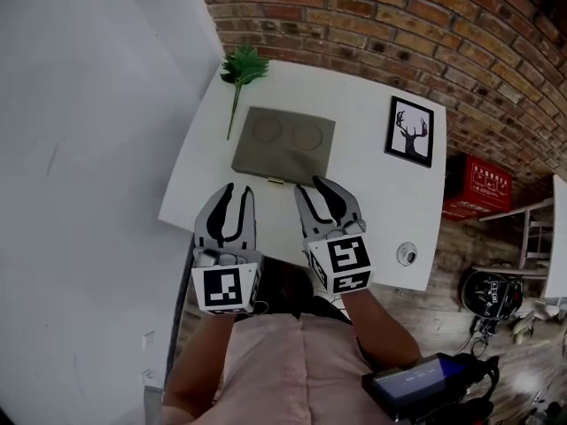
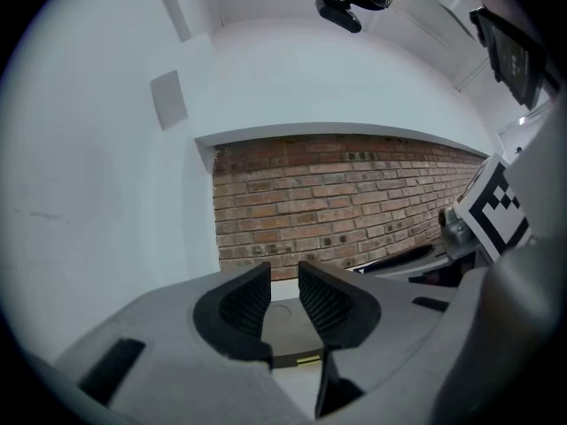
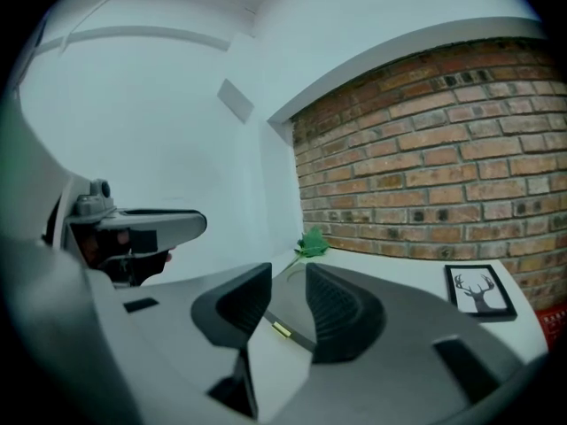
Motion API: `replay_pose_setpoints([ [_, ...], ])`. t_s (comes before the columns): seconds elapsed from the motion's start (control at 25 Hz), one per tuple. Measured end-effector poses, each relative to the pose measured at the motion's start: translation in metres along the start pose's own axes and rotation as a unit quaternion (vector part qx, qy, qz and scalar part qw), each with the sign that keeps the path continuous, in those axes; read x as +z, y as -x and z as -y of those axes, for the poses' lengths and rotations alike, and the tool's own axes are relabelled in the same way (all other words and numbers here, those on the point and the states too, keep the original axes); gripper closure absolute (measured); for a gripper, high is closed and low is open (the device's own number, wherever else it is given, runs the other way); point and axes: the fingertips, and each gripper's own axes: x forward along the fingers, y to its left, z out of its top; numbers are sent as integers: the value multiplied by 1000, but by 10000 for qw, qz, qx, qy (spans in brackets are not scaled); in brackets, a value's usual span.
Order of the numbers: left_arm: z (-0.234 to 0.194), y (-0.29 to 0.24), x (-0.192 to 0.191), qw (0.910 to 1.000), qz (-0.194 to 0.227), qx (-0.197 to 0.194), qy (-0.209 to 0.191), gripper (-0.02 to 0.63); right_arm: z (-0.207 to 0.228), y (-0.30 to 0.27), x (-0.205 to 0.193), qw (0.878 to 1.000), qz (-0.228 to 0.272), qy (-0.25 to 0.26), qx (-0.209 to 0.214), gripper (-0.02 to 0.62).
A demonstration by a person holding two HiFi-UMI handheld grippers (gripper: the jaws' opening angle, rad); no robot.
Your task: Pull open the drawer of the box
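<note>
- Both grippers hover over the near half of the white table (image 1: 376, 162). The left gripper (image 1: 239, 193) has its jaws apart, with nothing between the ribbed pads
- The right gripper (image 1: 312, 187) is likewise released and empty. Its tips reach the front edge of the box, just right of the pull tab
- The flat grey-green box (image 1: 283, 140) lies left of the table's middle, with two round recesses in its lid and its front facing the table's near edge. The drawer looks fully closed, its front flush
- The small brass-coloured pull tab (image 1: 276, 181) sits at the centre of that front edge and shows in the gap of both gripper views
- The step in hand is probably the approach to the tab. The right gripper likely needs to shift a little left and drop level with it, so the pads close squarely on the tab and not on the lid's edge
- The tab is thin, so a shallow bite could slip. A deep, centred grip seems safest
- The pull should probably run straight toward the near edge, as an angled pull could jam the drawer
- The box looks light and may slide, so the left gripper could press on the lid to hold it
</note>
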Motion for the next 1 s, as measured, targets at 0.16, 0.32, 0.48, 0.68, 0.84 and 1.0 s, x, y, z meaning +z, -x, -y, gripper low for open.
replay_pose_setpoints([
  [0.16,-3,-13,-9,9999,-103,-102,31,503,4,-13,-6,9999,-79,-97,4,468],
  [0.32,-6,-26,-20,9996,-158,-238,10,503,5,-26,-21,9994,-289,-191,21,469],
  [0.48,-9,-40,-40,9987,-331,-370,77,503,-1,-39,-49,9973,-620,-384,86,476],
  [0.68,-9,-54,-60,9962,-582,-586,268,502,-10,-51,-93,9903,-1108,-821,151,480],
  [0.84,-10,-61,-85,9930,-851,-768,286,502,-10,-61,-134,9788,-1523,-1364,86,482],
  [1.0,-18,-66,-110,9897,-1094,-866,316,500,-8,-70,-157,9689,-1761,-1738,-5,482],
])
